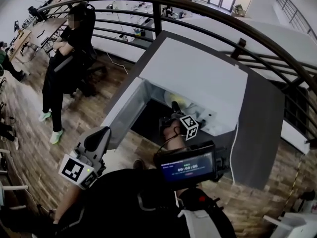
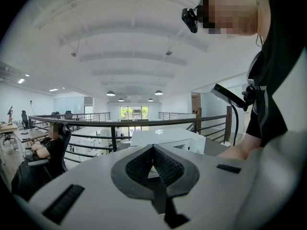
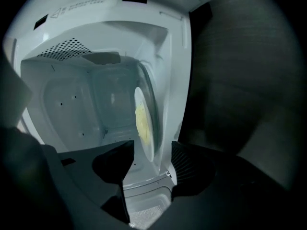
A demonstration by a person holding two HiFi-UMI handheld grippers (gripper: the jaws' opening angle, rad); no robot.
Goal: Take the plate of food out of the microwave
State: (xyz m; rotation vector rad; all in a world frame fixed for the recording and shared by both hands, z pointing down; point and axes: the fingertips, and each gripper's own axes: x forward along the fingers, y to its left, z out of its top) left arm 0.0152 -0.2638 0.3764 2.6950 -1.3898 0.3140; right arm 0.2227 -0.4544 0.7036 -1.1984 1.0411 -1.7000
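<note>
Presently holds the right tool [image 3: 153, 150] at the mouth of the open microwave [image 1: 198, 78], jaws spread apart and gripping nothing. Places the near rim of the plate [image 3: 145, 140] in the gap between those jaws, with clearance visible on either side. Locates the plate inside the white cavity, with pale yellow food [image 3: 141, 121] on its face. Seats the microwave toward the near left edge of the dark desk [image 1: 265, 123], with bare desk surface to its right. Swings the door [image 1: 121, 114] wide open to the left. Routes a white cable [image 1: 233, 143] down the right side of the microwave and across the desk. Carries a lit display [image 1: 187, 165] just behind the right tool. Holds the left tool [image 2: 153, 148] low and well clear of the microwave, close to the operator's body, jaws pressed together with nothing between them. Shows a railing [image 1: 158, 9] beyond the desk and a person [image 1: 64, 58] in black standing on the wood floor [image 1: 29, 133] to the left, arms folded.
</note>
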